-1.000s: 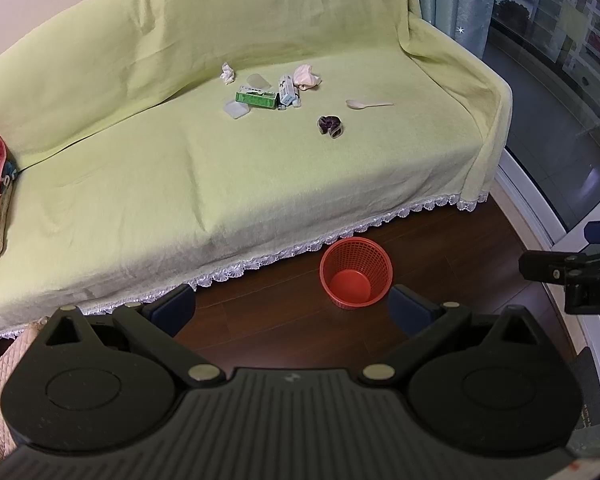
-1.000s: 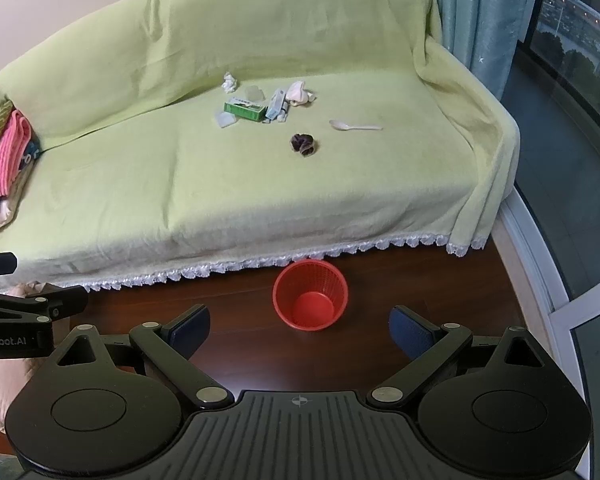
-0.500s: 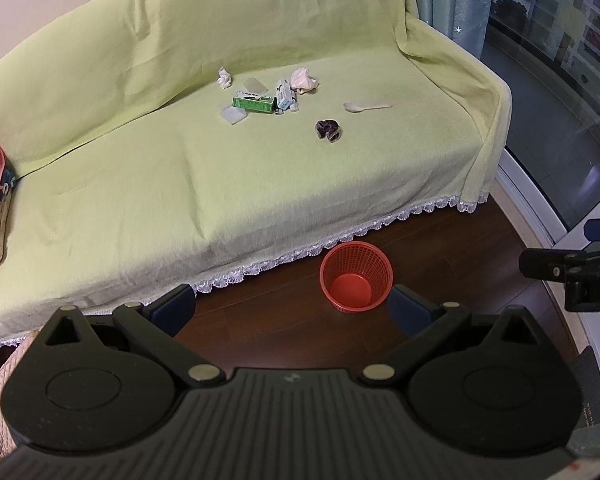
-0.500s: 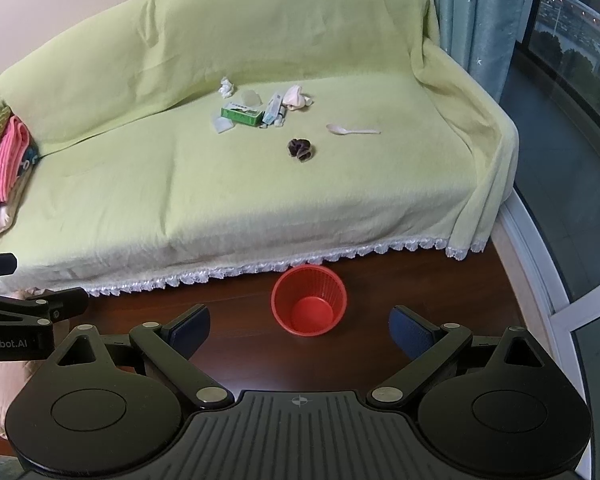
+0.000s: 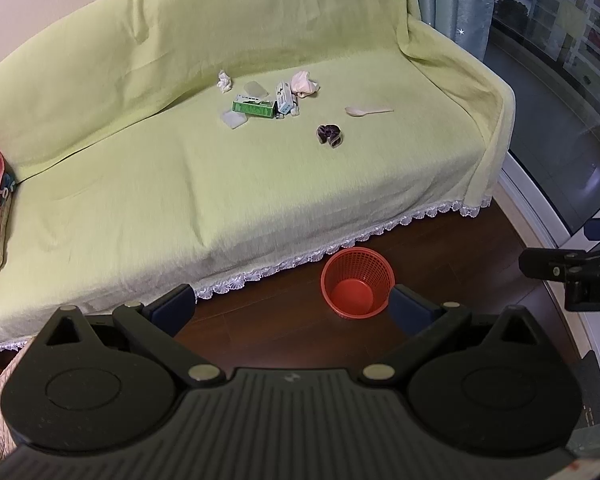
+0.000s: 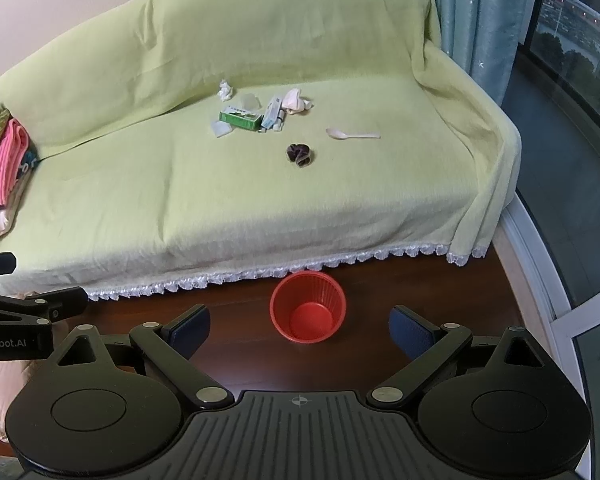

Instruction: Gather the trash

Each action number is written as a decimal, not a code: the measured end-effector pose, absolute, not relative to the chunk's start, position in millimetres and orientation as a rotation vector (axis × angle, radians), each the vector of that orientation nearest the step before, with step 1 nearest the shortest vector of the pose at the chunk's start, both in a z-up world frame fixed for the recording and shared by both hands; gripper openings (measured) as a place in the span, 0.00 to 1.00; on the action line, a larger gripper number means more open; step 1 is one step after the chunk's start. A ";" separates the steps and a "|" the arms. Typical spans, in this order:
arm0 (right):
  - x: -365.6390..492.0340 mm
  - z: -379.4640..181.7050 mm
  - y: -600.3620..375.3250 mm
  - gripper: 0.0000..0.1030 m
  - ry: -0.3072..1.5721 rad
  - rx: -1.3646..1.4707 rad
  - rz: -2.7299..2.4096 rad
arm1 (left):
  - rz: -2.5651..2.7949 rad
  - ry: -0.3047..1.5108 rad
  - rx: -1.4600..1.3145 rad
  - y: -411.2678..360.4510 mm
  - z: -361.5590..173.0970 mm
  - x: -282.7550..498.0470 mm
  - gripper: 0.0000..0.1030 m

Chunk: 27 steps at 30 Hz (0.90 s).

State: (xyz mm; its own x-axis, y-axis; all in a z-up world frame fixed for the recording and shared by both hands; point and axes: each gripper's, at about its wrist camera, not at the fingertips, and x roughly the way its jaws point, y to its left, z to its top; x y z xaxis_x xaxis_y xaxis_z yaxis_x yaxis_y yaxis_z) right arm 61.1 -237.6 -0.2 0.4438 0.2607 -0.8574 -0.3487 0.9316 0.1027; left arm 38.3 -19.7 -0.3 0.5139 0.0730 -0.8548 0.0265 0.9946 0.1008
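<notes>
**Grippers wide above the floor, trash on the sofa seat**

Grippers sit nearest in both views. The left gripper [image 5: 291,306] has its jaws spread wide and holds nothing; the right gripper [image 6: 299,326] is just as wide and empty. Both hang over dark wood floor [image 6: 236,356], side by side, each one's black body showing at the edge of the other's view.

Just beyond the fingertips a red mesh basket [image 6: 308,306] stands upright on the floor, close to the lace hem of the sofa cover. It looks empty inside.

Past the basket, a sofa [image 6: 260,184] under a yellow-green throw fills the middle of the scene. On the far part of its seat the trash lies scattered. Nearest is a dark crumpled wrapper [image 6: 299,154], alone. To its right and a little farther lies a pale plastic spoon [image 6: 352,134], handle pointing right. Farther left is a cluster: a green box [image 6: 240,118] with a small white-blue carton [image 6: 272,114] touching its right end, a clear plastic piece [image 6: 222,129] at its near left, a crumpled white tissue [image 6: 225,90] behind, and a pinkish wad [image 6: 295,101] at the far right.

Folded pink cloth [image 6: 4,164] rests at the sofa's left end. A blue-grey curtain [image 6: 476,12] hangs at the far right.
</notes>
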 end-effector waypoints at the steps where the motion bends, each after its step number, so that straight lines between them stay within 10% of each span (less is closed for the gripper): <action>1: 62.9 -0.9 -237.9 0.91 1.045 -0.093 0.379 | 0.029 1.033 0.105 -19.8 -0.1 40.9 0.99; 27: 93.2 -17.3 -257.9 0.91 1.051 -0.084 0.437 | 0.075 1.037 0.099 -44.3 -11.9 62.7 0.99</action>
State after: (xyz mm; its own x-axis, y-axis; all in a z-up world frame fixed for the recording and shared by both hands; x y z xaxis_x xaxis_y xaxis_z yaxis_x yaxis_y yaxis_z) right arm 93.2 -257.9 -17.3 0.4198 0.3084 -0.8536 -0.3875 0.9114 0.1387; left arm 62.7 -44.3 -11.9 0.5071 0.1088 -0.8550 -0.0147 0.9930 0.1176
